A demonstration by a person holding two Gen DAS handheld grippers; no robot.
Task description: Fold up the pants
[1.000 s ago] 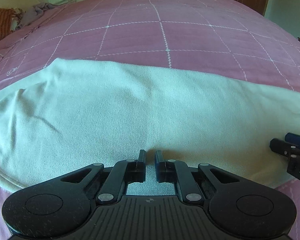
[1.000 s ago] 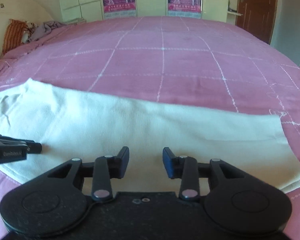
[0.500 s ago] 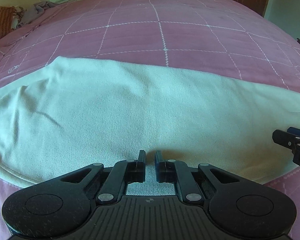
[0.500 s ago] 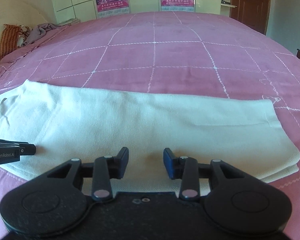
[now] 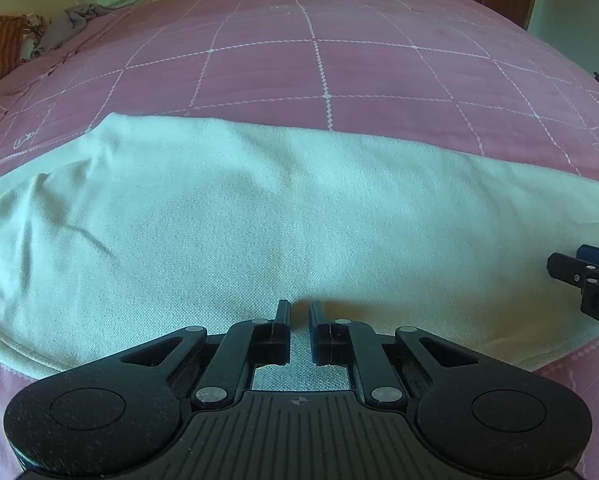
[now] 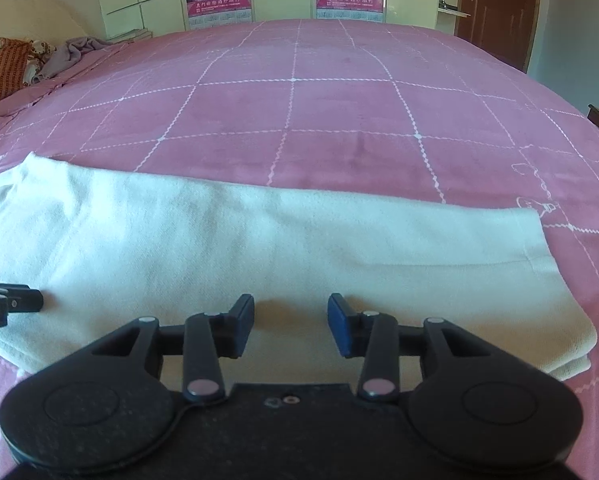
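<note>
Pink quilted bedspread (image 6: 339, 100) fills the background, with the cream pants (image 6: 259, 240) lying folded lengthwise right ahead of both grippers. Left gripper (image 5: 298, 312) stays nearly pinched over the near edge, right gripper (image 6: 291, 320) stays spread; cloth barely shifted, so the next fold hasn't started.

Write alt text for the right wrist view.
Open right gripper hovers over the near edge of cream pants lying flat across a pink bedspread. The left gripper pokes in at the left edge.
</note>
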